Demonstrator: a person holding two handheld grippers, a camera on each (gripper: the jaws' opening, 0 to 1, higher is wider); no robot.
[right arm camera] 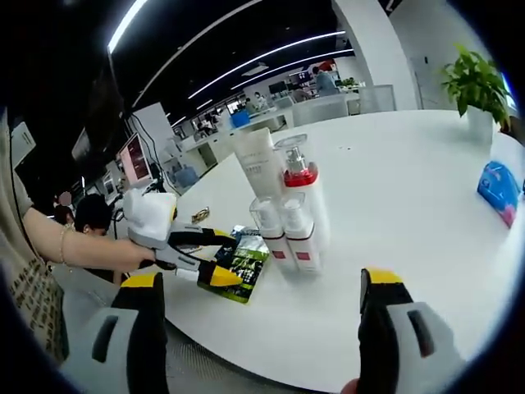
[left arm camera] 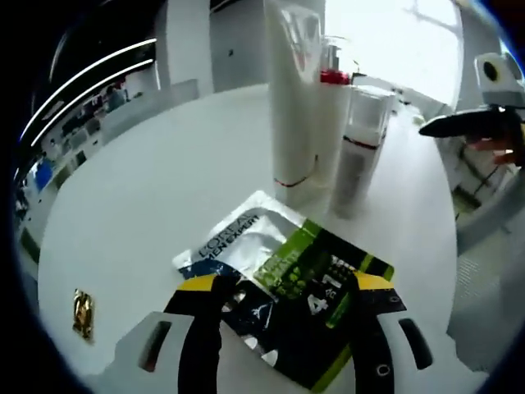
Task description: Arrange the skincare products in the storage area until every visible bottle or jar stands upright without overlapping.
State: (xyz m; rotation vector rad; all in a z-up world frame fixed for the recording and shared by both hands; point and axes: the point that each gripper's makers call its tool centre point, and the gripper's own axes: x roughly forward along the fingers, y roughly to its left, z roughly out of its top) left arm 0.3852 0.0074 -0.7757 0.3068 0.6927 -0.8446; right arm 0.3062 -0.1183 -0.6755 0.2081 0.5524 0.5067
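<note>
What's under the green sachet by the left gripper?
The green sachet overlaps a silver L'Oreal sachet, both flat on the white table. Whatever lies beneath the pair is covered.

White round table (right arm camera: pixel 394 197) carrying everything. Tall white tube (right arm camera: pixel 257 164) standing upright, touching pump bottle with red collar (right arm camera: pixel 301 193); two small clear-capped bottles (right arm camera: pixel 285 230) standing side by side just in front. Green-black sachet (left arm camera: pixel 308 295) lying flat near table edge, beside cluster. Small gold wrapper (left arm camera: pixel 83 313) sitting well apart. Blue-pink pouch (right arm camera: pixel 497 190) resting far off; potted plant (right arm camera: pixel 476 86) standing at far edge.
</note>
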